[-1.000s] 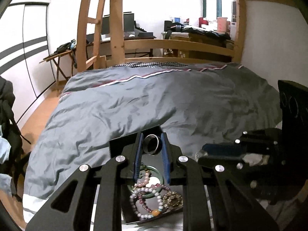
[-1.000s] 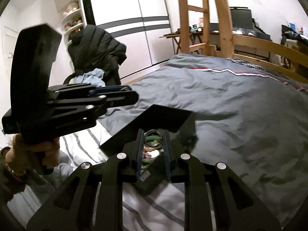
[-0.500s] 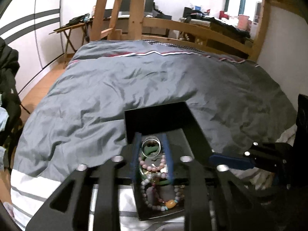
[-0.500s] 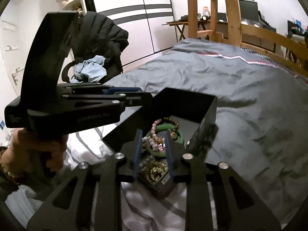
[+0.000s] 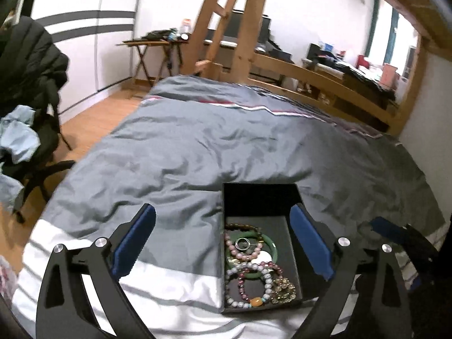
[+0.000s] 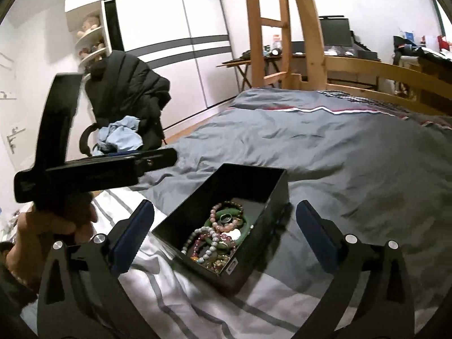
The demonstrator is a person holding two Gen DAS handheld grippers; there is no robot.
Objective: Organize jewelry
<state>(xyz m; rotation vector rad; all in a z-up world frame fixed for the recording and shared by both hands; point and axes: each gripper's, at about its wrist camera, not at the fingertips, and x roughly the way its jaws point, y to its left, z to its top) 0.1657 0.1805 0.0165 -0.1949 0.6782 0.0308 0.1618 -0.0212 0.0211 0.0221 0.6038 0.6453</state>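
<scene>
Item: black jewelry box (image 5: pixel 260 197), sitting open on grey duvet (image 5: pixel 197 147) nr its white striped end. Holding: beaded bracelets (image 5: pixel 248 279), green bangle (image 5: pixel 271 247), silver ring (image 5: pixel 243 243) lying on top. L gripper (image 5: pixel 223 243) & R gripper (image 6: pixel 224 234): jaws opening wide, gripping nothing, hovering over box.

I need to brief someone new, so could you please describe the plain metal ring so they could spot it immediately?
On the grey duvet sits an open black box of jewelry. The metal ring lies near the box's middle, on the green bangle beside pink beads. It is the only small, smooth silver band among beaded bracelets.
</scene>
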